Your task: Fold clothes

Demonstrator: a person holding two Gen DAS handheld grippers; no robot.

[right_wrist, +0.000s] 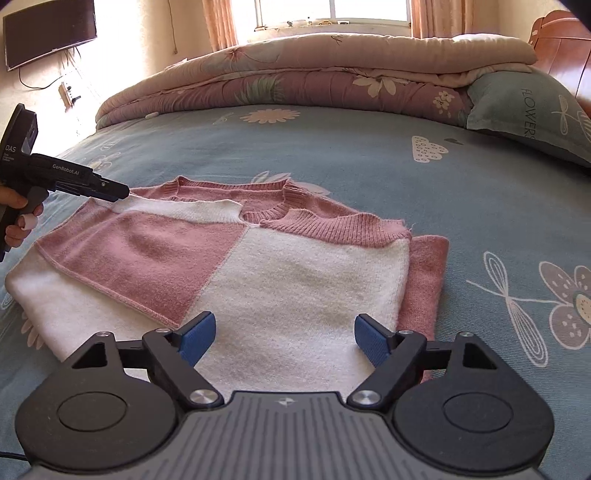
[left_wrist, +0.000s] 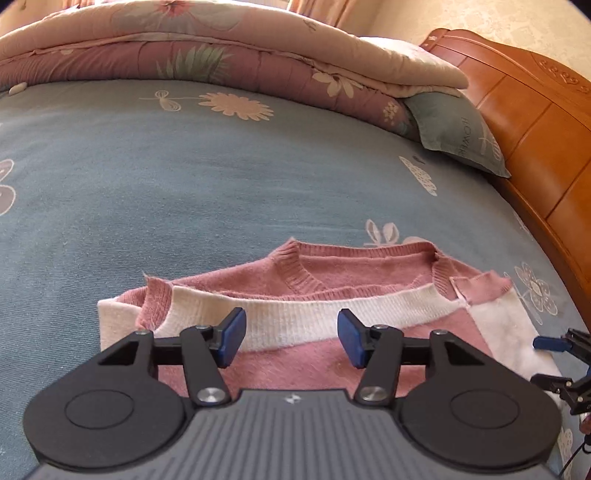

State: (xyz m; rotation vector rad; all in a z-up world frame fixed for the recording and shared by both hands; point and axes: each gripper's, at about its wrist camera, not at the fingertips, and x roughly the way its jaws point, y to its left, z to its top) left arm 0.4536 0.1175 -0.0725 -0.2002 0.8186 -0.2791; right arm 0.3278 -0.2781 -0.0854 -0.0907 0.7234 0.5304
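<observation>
A pink and white knitted sweater [right_wrist: 258, 266] lies folded flat on the blue flowered bedsheet [right_wrist: 369, 162], collar toward the far side. In the left wrist view the sweater [left_wrist: 314, 354] lies just under my left gripper [left_wrist: 291, 338], which hangs open over its white band with nothing between the blue pads. My right gripper [right_wrist: 284, 339] stands open above the sweater's white near edge, holding nothing. The left gripper [right_wrist: 107, 192] also shows in the right wrist view, at the sweater's far left corner, held by a hand [right_wrist: 16, 218]. The right gripper's fingertips [left_wrist: 546, 345] show at the right edge of the left wrist view.
A folded flowered quilt [right_wrist: 314, 70] lies across the far side of the bed, with a blue-green pillow [right_wrist: 532, 110] at its right. An orange wooden headboard [left_wrist: 535, 122] bounds the right side. A wall-mounted screen [right_wrist: 48, 33] hangs at the far left.
</observation>
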